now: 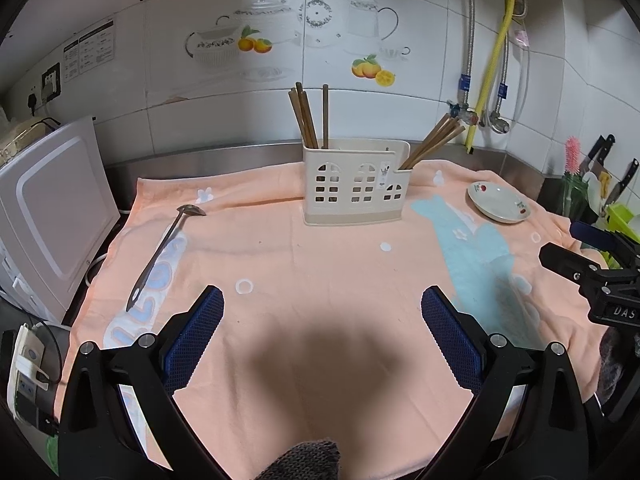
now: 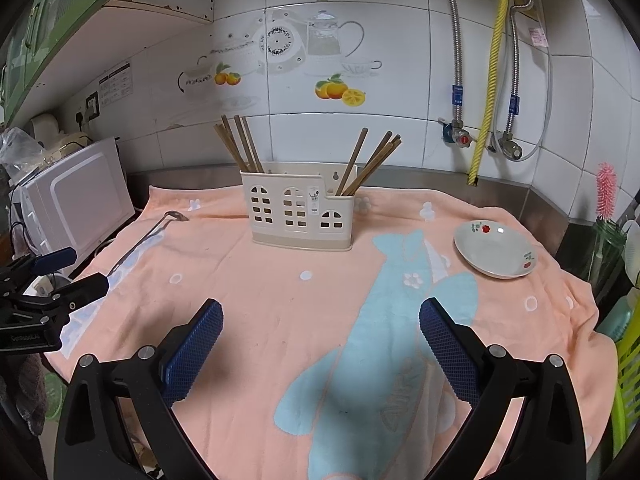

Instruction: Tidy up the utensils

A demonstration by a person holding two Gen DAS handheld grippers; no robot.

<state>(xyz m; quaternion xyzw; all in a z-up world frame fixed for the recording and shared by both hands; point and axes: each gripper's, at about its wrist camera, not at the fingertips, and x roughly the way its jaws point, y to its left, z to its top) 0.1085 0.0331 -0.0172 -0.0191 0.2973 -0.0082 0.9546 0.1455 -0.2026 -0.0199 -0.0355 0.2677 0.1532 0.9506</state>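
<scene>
With both grippers' fingers spread and empty, the spoon lies flat on the towel left of the caddy, so a shallow pinch risks it slipping out.

Our left tool black-framed with blue dimpled pads, silver screws at its joints, our right tool built alike, white lettering on its side, our grey knit cuff below
</scene>
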